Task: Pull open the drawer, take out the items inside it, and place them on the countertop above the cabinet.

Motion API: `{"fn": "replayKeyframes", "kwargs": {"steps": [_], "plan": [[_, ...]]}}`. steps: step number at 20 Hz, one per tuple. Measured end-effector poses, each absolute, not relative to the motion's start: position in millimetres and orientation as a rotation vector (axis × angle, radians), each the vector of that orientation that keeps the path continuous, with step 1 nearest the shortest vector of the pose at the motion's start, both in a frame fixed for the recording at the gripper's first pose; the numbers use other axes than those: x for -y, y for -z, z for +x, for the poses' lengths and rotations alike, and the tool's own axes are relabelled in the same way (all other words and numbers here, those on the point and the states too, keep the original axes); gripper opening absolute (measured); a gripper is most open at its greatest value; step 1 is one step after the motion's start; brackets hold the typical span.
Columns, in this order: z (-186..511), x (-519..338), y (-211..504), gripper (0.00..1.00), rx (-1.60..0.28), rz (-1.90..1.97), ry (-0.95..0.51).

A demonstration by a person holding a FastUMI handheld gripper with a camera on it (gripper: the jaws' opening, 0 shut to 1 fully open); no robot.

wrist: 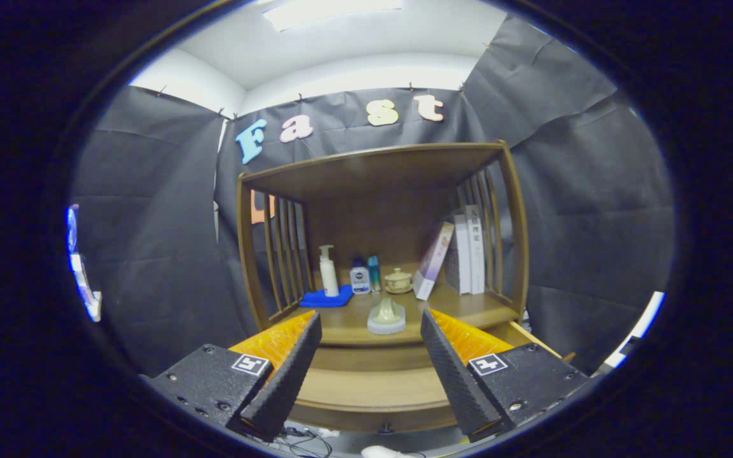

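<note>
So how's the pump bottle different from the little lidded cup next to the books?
The pump bottle is tall, slim and white; the lidded cup is squat, round and beige. The bottle stands on a blue cloth; the cup sits on a saucer. The bottle is by the left slats, the cup nearer the leaning book. Both stand upright at the back of the countertop, well beyond the open fingers.

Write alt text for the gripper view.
The gripper hangs open, holding nothing, over the pulled-out drawer of a wooden cabinet. On the countertop beyond the fingers stand a pale vase, a pump bottle and books.
</note>
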State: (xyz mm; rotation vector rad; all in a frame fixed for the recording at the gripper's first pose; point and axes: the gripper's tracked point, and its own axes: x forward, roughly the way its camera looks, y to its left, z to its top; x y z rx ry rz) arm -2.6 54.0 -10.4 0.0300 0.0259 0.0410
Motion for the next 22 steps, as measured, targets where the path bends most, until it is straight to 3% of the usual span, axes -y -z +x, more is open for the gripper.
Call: {"fn": "replayKeyframes", "kwargs": {"steps": [10, 22], "plan": [[-42, -35, 124, 0.99, -0.136, 0.029, 0.022], [-13, -28, 184, 0.99, -0.279, 0.051, 0.076]]}}
